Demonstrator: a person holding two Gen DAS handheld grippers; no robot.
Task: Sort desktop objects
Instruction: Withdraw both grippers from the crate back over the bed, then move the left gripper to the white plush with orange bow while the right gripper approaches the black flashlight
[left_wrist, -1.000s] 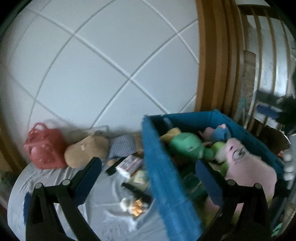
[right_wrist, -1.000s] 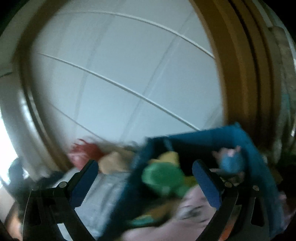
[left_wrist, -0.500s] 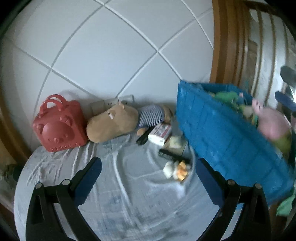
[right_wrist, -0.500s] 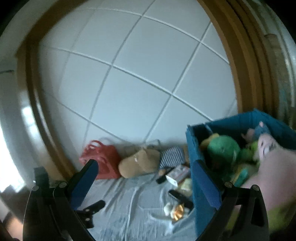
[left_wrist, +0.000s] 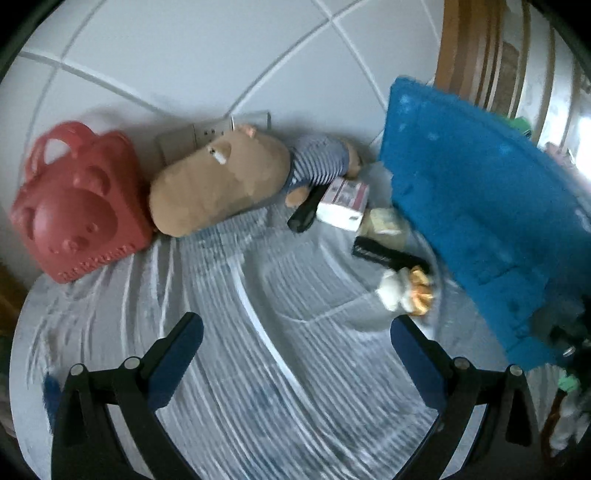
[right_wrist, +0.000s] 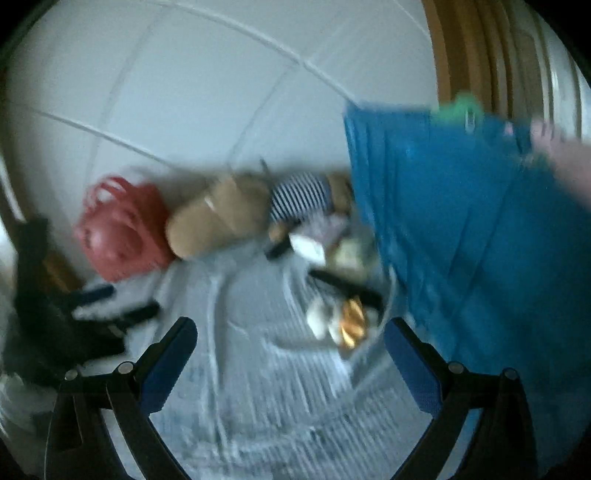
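So both grippers, left (left_wrist: 295, 343) and right (right_wrist: 290, 341), are wide and empty, with the clutter just left of the bin (left_wrist: 476, 206), ahead-right and nearer the right one.

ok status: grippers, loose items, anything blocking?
Left gripper and right gripper open, empty. Small items, white box among them, loose beside blue bin. Plush toy and red bag behind.
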